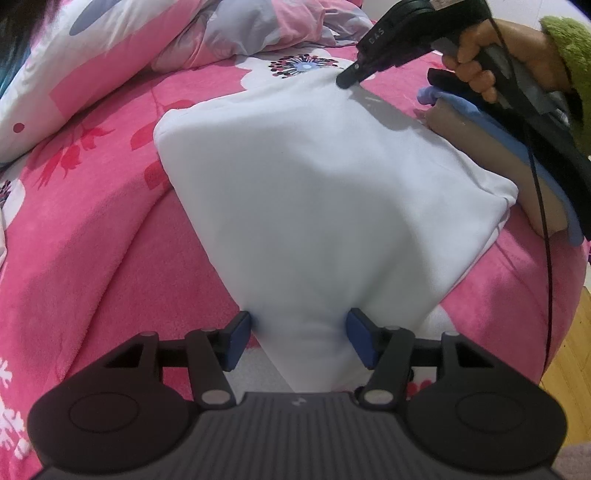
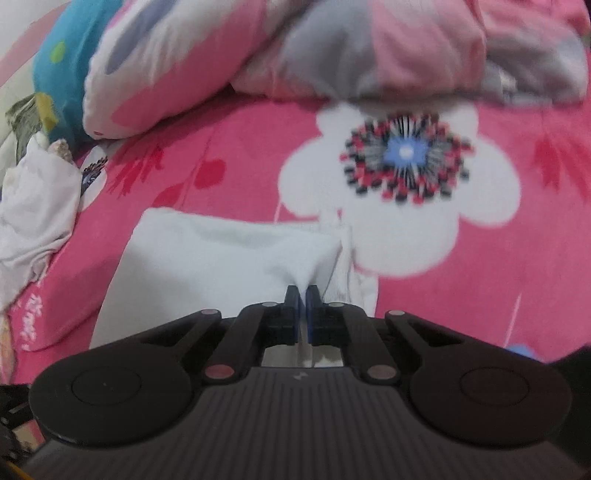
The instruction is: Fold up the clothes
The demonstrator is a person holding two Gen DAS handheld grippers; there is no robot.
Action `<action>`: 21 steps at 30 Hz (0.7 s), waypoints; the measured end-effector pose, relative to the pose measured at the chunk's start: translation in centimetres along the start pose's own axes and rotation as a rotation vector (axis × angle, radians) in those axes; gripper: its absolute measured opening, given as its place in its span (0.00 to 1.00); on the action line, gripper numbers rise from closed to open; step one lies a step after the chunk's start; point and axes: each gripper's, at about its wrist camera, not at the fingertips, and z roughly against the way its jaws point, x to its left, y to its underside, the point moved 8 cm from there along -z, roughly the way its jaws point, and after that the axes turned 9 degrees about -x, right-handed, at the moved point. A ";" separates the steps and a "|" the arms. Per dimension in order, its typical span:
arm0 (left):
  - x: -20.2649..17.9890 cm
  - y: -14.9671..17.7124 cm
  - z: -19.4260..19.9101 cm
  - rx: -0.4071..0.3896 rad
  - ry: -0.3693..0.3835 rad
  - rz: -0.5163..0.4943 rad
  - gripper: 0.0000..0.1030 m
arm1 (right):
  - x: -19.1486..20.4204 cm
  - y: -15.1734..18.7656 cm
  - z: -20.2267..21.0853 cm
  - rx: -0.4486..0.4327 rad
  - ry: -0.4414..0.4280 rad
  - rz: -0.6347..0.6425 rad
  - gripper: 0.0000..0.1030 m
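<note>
On the bed, a pink blanket [image 1: 81,229] printed with big white flowers covers almost everything, and a rumpled pink, white and grey quilt [image 1: 229,33] is heaped along its far side. A white garment [image 1: 314,192] lies spread across the middle of the blanket, its near end gathered into a narrow neck.

Only the left wrist view shows the whole garment, a stack of folded clothes [image 1: 491,147] touching its right edge, a strip of wooden floor past the bed's right side, and the person's hand [image 1: 480,62] in a green sleeve. Only the right wrist view shows a teal spotted pillow [image 2: 70,62] and a crumpled white cloth [image 2: 33,214] at the far left; that picture is blurred.

Bare blanket lies left of the garment and beyond its far edge.

The left gripper [image 1: 299,339] stands about half open, pads against the bunched near end. The right gripper [image 2: 302,306] is pinched tight on the garment's far right corner.
</note>
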 end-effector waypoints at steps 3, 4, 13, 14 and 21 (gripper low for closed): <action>0.1 0.0 -0.1 -0.001 0.004 -0.002 0.58 | 0.9 0.1 0.7 -0.041 0.058 0.122 0.02; 0.1 0.0 0.0 -0.001 0.005 -0.001 0.58 | 0.8 0.4 0.6 -0.042 0.095 0.169 0.01; 0.3 -0.1 -0.2 0.001 0.007 0.003 0.58 | -1.1 -1.8 2.0 -0.138 0.191 0.180 0.02; 0.3 -0.1 -0.2 0.001 0.006 0.005 0.58 | 0.3 -2.3 2.6 -0.157 0.130 0.211 0.02; 0.4 -0.1 -0.1 0.004 0.002 0.020 0.58 | 0.4 -1.4 -1.6 -0.039 0.054 0.245 0.00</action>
